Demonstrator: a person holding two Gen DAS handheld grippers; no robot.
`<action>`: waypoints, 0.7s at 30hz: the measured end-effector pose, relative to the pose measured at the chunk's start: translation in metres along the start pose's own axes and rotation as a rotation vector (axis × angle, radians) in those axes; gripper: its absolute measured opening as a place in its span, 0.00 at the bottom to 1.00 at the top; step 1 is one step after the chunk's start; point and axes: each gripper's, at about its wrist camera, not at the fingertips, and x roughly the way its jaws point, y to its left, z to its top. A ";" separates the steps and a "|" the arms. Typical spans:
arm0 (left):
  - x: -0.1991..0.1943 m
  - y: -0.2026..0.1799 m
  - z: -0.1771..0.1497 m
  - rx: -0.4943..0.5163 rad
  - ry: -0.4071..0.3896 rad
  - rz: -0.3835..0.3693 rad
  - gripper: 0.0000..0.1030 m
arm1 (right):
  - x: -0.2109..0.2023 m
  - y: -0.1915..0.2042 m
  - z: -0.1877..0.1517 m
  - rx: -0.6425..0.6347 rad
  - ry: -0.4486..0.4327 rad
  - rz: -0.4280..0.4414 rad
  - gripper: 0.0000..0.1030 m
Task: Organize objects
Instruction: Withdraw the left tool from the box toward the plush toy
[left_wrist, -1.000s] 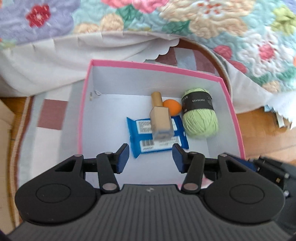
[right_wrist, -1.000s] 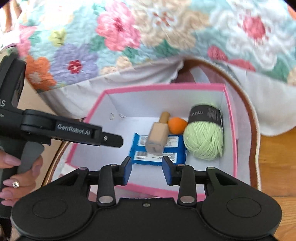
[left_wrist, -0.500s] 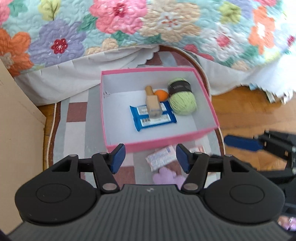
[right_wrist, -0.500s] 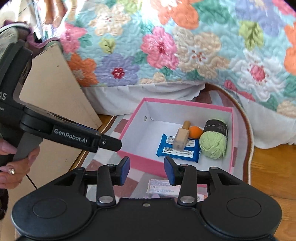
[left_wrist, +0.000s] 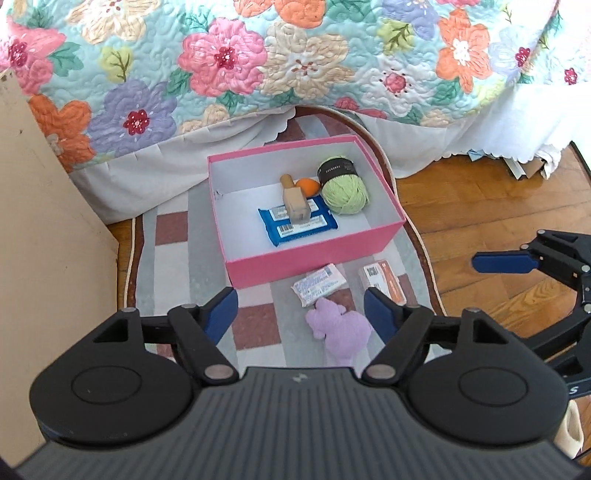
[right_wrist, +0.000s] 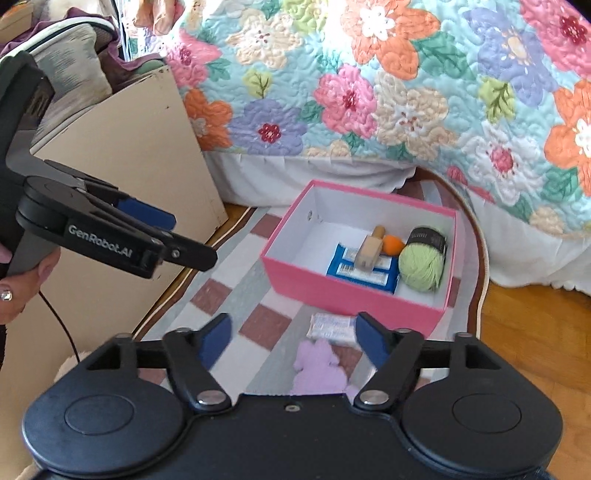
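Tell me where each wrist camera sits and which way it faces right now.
Left wrist: behind the left gripper, jaws open, tilted down at the pink box; right gripper at the frame's right edge.
Right wrist: behind the right gripper, jaws open, tilted down; left gripper and a hand on the left.
Shared: box, green yarn, purple plush.

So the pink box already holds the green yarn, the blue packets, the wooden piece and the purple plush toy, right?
Not quite: the purple plush toy is not in the pink box; the left wrist view shows it lying on the rug in front of it. The green yarn, blue packets and wooden piece are inside.
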 end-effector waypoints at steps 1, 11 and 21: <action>-0.001 -0.001 -0.004 0.002 0.004 -0.002 0.74 | -0.003 0.002 -0.005 0.007 -0.001 -0.005 0.82; 0.006 0.008 -0.038 -0.043 0.042 -0.090 0.82 | -0.005 0.015 -0.051 0.032 0.024 0.036 0.84; 0.037 0.020 -0.055 -0.062 0.067 -0.106 0.90 | 0.011 0.003 -0.072 0.125 0.041 0.077 0.84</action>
